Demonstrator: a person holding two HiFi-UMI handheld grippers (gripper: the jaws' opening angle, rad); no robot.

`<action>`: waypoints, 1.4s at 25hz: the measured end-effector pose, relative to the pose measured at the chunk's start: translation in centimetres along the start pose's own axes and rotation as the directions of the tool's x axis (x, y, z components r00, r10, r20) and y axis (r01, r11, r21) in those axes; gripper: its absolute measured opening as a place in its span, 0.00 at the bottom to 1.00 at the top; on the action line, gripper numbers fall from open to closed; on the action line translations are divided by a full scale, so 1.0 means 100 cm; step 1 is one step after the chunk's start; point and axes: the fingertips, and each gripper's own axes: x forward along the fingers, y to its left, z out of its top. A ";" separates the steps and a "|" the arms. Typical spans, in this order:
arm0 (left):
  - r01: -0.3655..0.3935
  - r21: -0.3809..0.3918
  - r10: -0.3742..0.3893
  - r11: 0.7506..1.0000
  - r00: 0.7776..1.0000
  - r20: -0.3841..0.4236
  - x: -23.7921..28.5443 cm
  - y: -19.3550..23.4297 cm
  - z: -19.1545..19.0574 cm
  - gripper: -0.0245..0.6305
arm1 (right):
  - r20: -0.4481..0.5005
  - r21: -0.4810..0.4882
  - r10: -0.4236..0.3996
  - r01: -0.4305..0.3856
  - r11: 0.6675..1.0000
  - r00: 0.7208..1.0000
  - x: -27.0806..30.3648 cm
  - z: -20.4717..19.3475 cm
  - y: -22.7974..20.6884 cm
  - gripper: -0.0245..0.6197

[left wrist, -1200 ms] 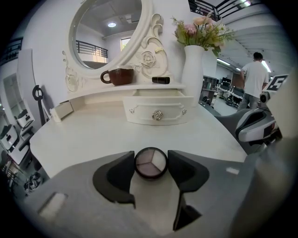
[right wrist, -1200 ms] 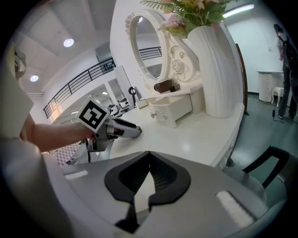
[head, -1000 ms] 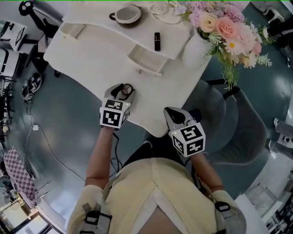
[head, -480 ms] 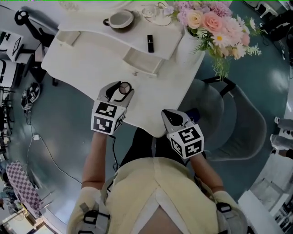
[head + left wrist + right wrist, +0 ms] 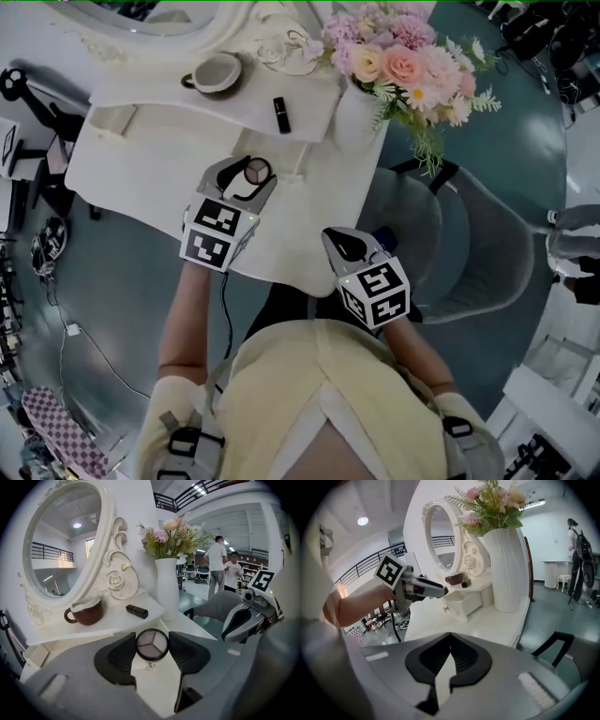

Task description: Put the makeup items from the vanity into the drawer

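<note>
Centre frame in the head view, our left gripper [image 5: 247,176] clamps a round, glossy black compact [image 5: 152,644] of three pale shadows above the smooth white vanity [image 5: 131,178]. Lower right, our right gripper [image 5: 447,654] rests closed and empty. Beyond, the small drawer [image 5: 464,603] stands open, then a black lipstick [image 5: 137,611], a brown mug [image 5: 84,612] and a tall white vase [image 5: 167,588].

A round black eyeshadow compact [image 5: 152,645] showing 3 pale shades is pinched between the jaws of the left claw [image 5: 242,178], above the desk. A black lipstick [image 5: 137,611] lies on its side on the far shelf. The white drawer [image 5: 464,603] under that shelf stands open.
</note>
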 end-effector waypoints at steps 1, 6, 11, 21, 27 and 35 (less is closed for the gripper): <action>0.010 0.008 -0.010 1.000 1.000 -0.002 0.003 0.002 0.001 0.39 | 0.001 0.005 -0.010 0.010 1.000 1.000 0.001 0.002 -0.001 0.04; 0.047 0.059 -0.048 0.997 0.999 0.002 0.019 0.013 0.010 0.39 | -0.001 0.025 -0.065 0.065 0.998 0.998 0.009 0.008 -0.005 0.04; 0.113 0.062 -0.111 0.992 0.993 -0.033 0.035 0.017 0.009 0.39 | 0.003 0.043 -0.107 0.107 0.993 0.994 0.016 0.014 -0.008 0.04; 0.182 0.120 -0.164 0.976 0.976 -0.143 0.060 0.016 -0.001 0.39 | 0.005 0.087 -0.178 0.177 0.980 0.984 0.020 0.017 -0.017 0.04; 0.221 0.095 -0.198 0.971 0.958 -0.208 0.070 0.014 -0.007 0.39 | 0.004 0.116 -0.209 0.207 0.971 0.978 0.020 0.015 -0.023 0.04; 0.258 0.034 -0.241 0.966 0.935 -0.259 0.073 0.012 -0.014 0.39 | 0.000 0.142 -0.230 0.227 0.963 0.973 0.018 0.011 -0.028 0.04</action>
